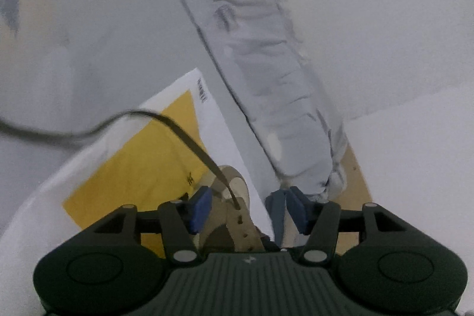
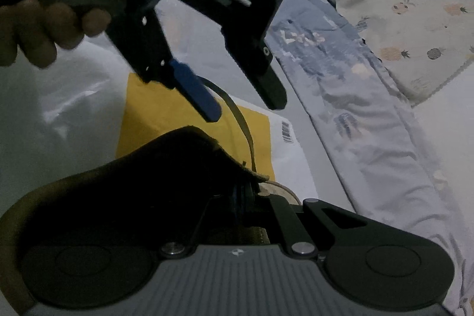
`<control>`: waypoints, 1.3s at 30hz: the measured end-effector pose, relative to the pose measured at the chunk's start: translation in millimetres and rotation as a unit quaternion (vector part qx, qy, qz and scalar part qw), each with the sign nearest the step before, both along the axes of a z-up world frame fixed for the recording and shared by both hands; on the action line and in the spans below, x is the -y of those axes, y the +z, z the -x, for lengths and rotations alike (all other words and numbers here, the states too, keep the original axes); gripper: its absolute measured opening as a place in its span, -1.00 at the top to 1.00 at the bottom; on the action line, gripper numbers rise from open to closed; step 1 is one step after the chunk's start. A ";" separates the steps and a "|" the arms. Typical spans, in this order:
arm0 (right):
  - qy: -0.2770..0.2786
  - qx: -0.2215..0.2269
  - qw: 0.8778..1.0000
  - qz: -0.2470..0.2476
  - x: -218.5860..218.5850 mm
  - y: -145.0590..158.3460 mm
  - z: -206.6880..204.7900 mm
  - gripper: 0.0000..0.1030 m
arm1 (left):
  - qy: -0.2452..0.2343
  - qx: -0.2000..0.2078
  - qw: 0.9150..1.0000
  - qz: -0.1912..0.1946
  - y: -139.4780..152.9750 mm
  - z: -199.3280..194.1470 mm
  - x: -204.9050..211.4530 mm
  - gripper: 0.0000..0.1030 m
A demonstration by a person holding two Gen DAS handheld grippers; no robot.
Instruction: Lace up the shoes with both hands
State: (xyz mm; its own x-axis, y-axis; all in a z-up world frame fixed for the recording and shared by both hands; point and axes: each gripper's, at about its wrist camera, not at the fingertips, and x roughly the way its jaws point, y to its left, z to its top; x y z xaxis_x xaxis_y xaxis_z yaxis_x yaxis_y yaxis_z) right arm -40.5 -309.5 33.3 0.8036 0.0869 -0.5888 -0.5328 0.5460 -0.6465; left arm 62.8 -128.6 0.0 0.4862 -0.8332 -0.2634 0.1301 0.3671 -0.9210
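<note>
The left gripper (image 1: pixel 247 211) is hovering directly over the tan shoe (image 1: pixel 234 215), its blue-padded fingers (image 1: pixel 200 209) standing spread, with the shoe's eyelet strip lying between them. The same gripper is showing from the right wrist view (image 2: pixel 246 99), a hand (image 2: pixel 44 28) wrapping its handle at the upper left; there too the jaws are standing wide apart, holding nothing.

A dark flat lace (image 1: pixel 189 138) is rising out of an eyelet on the shoe and arcing away to the left, hanging free of both pads. In the right wrist view the lace (image 2: pixel 240 120) is curving up from the shoe's upper (image 2: pixel 166 165) toward the blue pad, passing just beside it; contact cannot be confirmed.

The right gripper (image 2: pixel 241 200) is sitting tight against the shoe, its fingertips lost in shadow under the leather flap. Whether its jaws are pinching anything cannot be told.

The shoe is resting on a yellow-and-white envelope (image 1: pixel 124 182), which is lying on a white surface (image 1: pixel 74 34). A pale blue folded cloth (image 1: pixel 266 79) is running alongside the envelope's right edge.
</note>
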 end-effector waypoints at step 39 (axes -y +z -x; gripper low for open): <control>-0.119 0.023 0.988 -0.094 4.4 31.5 48.9 0.86 | 0.140 -0.093 0.986 0.009 -25.6 12.3 -15.9 0.59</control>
